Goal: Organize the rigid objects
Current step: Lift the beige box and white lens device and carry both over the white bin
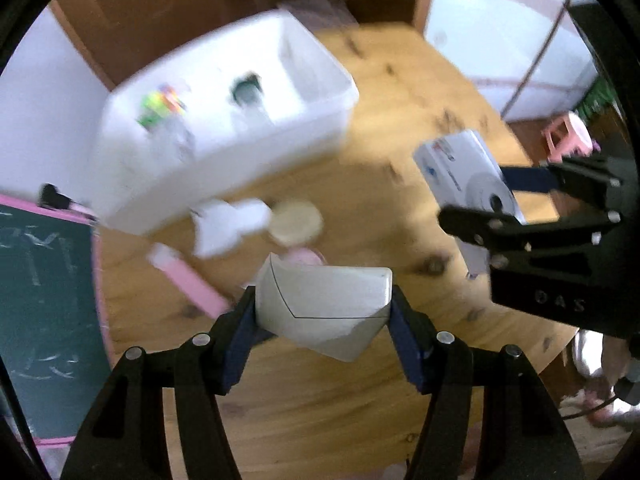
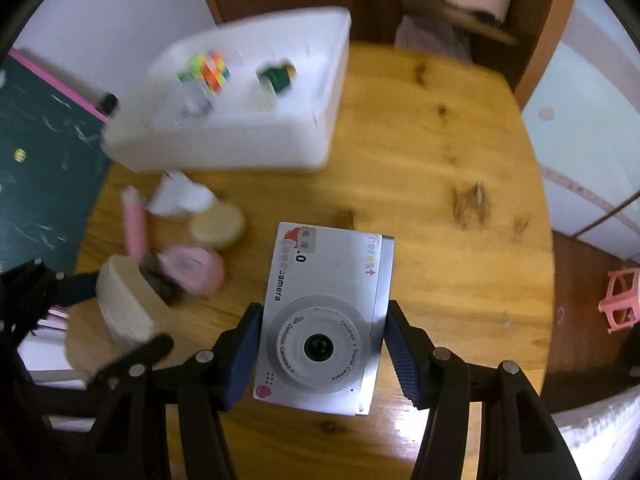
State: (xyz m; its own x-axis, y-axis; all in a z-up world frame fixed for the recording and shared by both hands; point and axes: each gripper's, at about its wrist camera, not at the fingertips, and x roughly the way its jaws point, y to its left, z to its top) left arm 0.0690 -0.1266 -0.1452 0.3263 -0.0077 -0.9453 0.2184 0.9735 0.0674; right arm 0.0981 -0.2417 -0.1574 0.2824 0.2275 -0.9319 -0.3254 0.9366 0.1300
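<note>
My left gripper (image 1: 322, 294) is shut on a cream box (image 1: 320, 316), its blue pads pressing both sides, held above the round wooden table (image 1: 400, 128). My right gripper (image 2: 324, 307) is shut on a silver children's camera (image 2: 332, 264), lens facing the view. In the left wrist view the right gripper (image 1: 496, 200) and camera (image 1: 460, 164) hang at the right. In the right wrist view the left gripper (image 2: 116, 312) and cream box (image 2: 124, 304) show at the lower left. A white bin (image 2: 240, 144) at the table's far left holds a colourful cube (image 2: 210, 68) and a green item (image 2: 278, 76).
In front of the bin lie a white object (image 2: 180, 196), a cream round disc (image 2: 218, 220), a pink round thing (image 2: 192, 268) and a pink stick (image 2: 134, 224). A green chalkboard (image 2: 40, 152) stands left of the table. A pink stool (image 2: 620, 304) sits on the floor at the right.
</note>
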